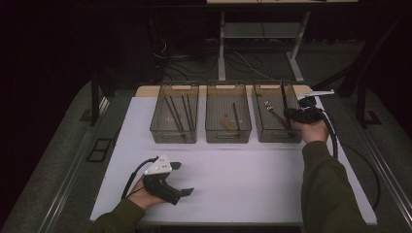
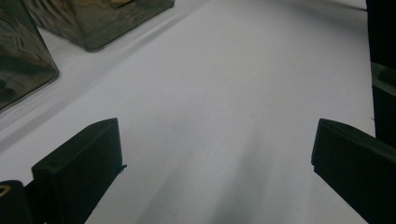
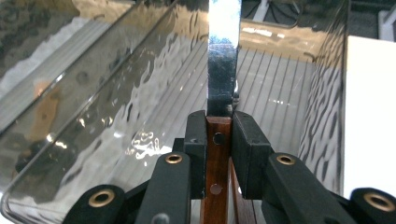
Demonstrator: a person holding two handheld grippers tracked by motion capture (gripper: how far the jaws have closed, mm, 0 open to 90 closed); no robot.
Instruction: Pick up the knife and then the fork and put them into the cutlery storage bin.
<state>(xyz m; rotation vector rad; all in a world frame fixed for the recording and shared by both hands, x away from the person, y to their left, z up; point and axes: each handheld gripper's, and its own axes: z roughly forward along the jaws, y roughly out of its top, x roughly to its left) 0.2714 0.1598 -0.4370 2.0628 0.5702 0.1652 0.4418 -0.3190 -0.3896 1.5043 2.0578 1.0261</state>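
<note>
On the near left of the white table (image 1: 243, 184), the left gripper (image 1: 182, 178) was held low with its jaws spread wide and nothing between them. Farther back, three clear bins were lined up: the left bin (image 1: 174, 133), the middle bin (image 1: 228, 133), and the right bin (image 1: 276, 136). Over the right bin, the right gripper (image 3: 218, 154) was clamped on the wooden handle of a knife (image 3: 223, 60), blade pointing into the bin. If released high or tilted, the blade could probably strike the bin wall or bounce onto utensils lying inside.
</note>
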